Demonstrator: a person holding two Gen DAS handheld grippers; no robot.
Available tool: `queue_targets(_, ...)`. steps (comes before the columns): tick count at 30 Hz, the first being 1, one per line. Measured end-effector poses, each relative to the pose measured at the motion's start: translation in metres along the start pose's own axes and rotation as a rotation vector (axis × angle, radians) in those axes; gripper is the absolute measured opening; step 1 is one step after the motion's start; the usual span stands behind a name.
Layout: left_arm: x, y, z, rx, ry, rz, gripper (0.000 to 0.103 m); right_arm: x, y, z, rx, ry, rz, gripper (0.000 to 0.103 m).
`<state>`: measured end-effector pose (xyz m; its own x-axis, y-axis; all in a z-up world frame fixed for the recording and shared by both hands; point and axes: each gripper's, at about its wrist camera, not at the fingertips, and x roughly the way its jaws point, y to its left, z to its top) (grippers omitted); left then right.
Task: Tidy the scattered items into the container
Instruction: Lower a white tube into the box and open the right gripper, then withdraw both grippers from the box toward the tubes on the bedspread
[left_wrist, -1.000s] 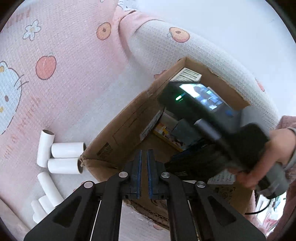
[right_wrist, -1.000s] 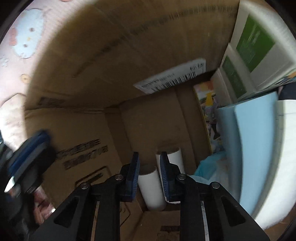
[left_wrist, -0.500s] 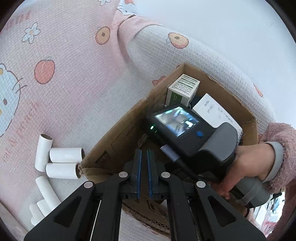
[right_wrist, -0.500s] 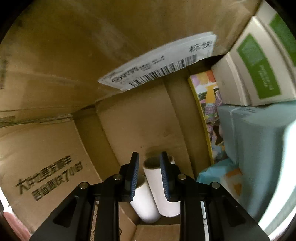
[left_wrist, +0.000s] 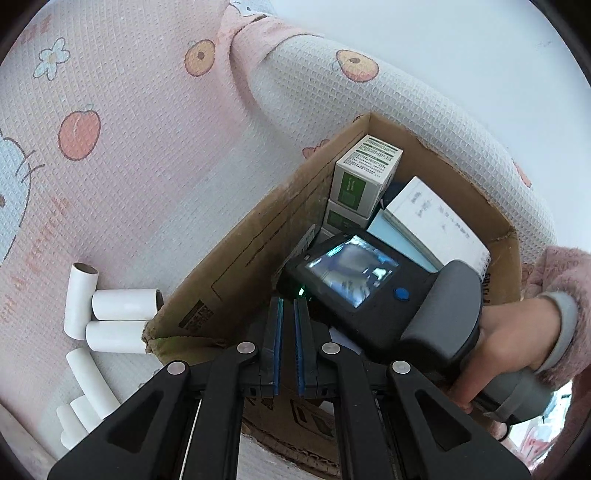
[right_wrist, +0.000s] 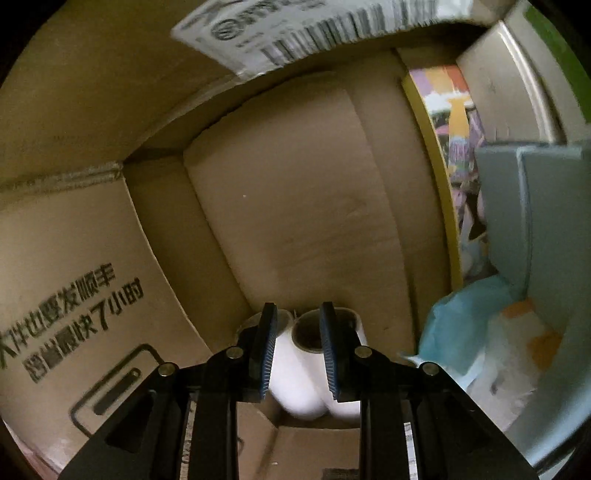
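A brown cardboard box (left_wrist: 236, 258) stands on a pink patterned blanket. Several white paper tubes (left_wrist: 122, 304) lie on the blanket just left of the box. My left gripper (left_wrist: 287, 314) is shut and empty, hovering above the box's near corner. My right gripper (right_wrist: 295, 332) is deep inside the box, seen from outside as a black body held by a hand (left_wrist: 369, 291). Its jaws stand around a white tube (right_wrist: 314, 354) with its open end facing the camera; whether they press it I cannot tell. A second white tube (right_wrist: 284, 347) lies beside it on the box floor.
Inside the box are green-and-white cartons (left_wrist: 365, 173), a white-and-blue packet (left_wrist: 432, 225), a colourful book (right_wrist: 458, 147) and a blue bag (right_wrist: 472, 317). A shipping label (right_wrist: 314, 29) hangs on the box wall. A rolled blanket edge (left_wrist: 406, 92) lies behind the box.
My right gripper has gone deeper into the box, down to the two tubes on the floor. The left gripper has stayed shut above the box corner.
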<state>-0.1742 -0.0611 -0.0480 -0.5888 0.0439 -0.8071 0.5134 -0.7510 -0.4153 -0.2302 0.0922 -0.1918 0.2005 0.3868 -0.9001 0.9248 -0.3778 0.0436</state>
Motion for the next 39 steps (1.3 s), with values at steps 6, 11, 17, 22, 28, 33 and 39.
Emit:
queue_targets(6,-0.005,0.000,0.001,0.005,-0.005,0.007,0.007,0.006,0.018,-0.004,-0.083,-0.030,-0.072,0.021)
queue_targets(11,-0.008,0.002,0.000,0.004,-0.007,0.016,0.007,0.007,0.031,-0.009,-0.136,-0.035,-0.111,0.021)
queue_targets(17,-0.008,0.000,0.001,0.030,-0.006,0.063,0.019,-0.014,0.015,-0.016,-0.041,-0.091,-0.018,0.027)
queue_targets(22,-0.017,0.000,0.003,0.038,-0.030,0.058,0.041,-0.051,0.014,-0.044,-0.047,-0.215,-0.040,0.053)
queue_targets(28,-0.025,-0.007,0.005,0.060,-0.046,0.102,0.047,-0.093,0.007,-0.079,-0.052,-0.357,0.003,0.057)
queue_targets(33,-0.029,-0.020,-0.003,0.107,-0.064,0.134,0.053,-0.122,0.013,-0.112,-0.094,-0.473,-0.035,0.061)
queue_targets(39,-0.041,-0.031,-0.015,0.135,-0.113,0.146,0.055,-0.139,0.031,-0.154,-0.173,-0.590,-0.148,0.069)
